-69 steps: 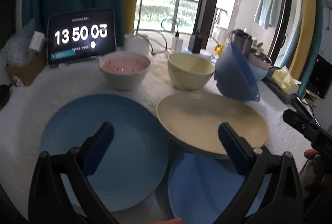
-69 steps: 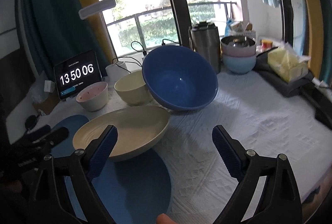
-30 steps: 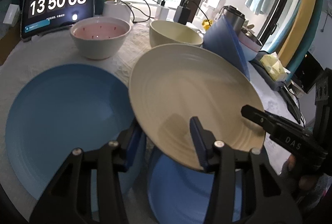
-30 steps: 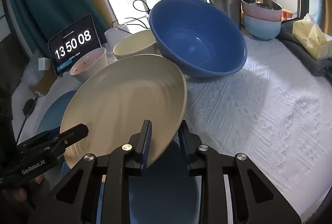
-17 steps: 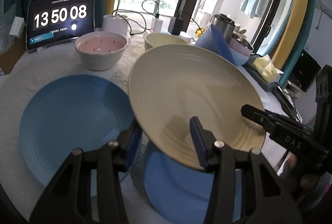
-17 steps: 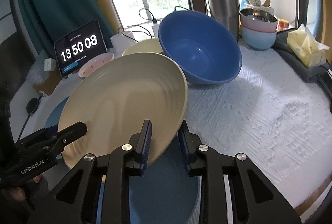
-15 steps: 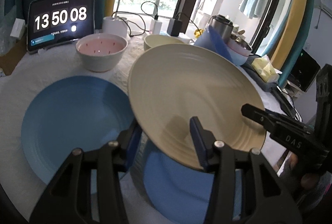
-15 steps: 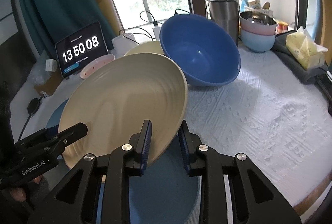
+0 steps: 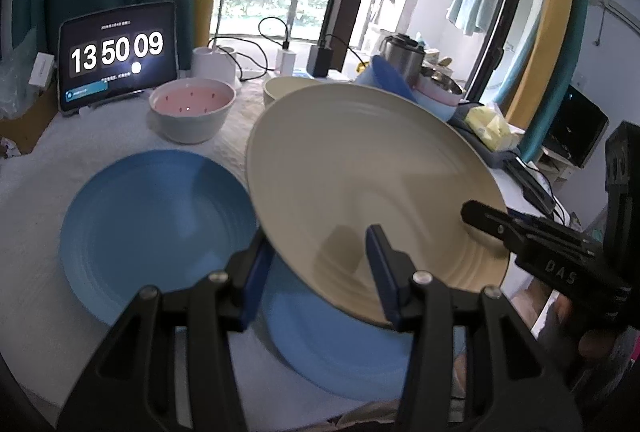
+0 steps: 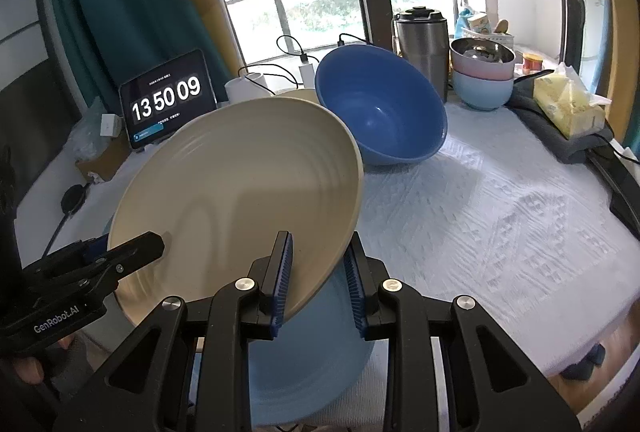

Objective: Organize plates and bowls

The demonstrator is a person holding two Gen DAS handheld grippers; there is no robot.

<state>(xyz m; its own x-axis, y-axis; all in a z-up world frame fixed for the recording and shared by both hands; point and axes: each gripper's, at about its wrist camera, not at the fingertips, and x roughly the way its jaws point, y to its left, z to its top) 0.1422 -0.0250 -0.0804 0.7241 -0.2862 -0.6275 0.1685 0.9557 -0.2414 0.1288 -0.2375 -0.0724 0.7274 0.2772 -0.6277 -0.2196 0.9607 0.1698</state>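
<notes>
One cream plate (image 9: 360,175) is held tilted above the desk (image 10: 500,199), its face turned up toward the cameras. The left gripper (image 9: 320,264) and right gripper (image 10: 318,272) each have jaws narrowed onto its near rim. Two blue plates (image 9: 156,224) lie flat below. Behind stand a pink-lined bowl (image 9: 192,107), a cream bowl (image 9: 280,85) and a tipped blue bowl (image 10: 380,107), all showing nothing inside.
</notes>
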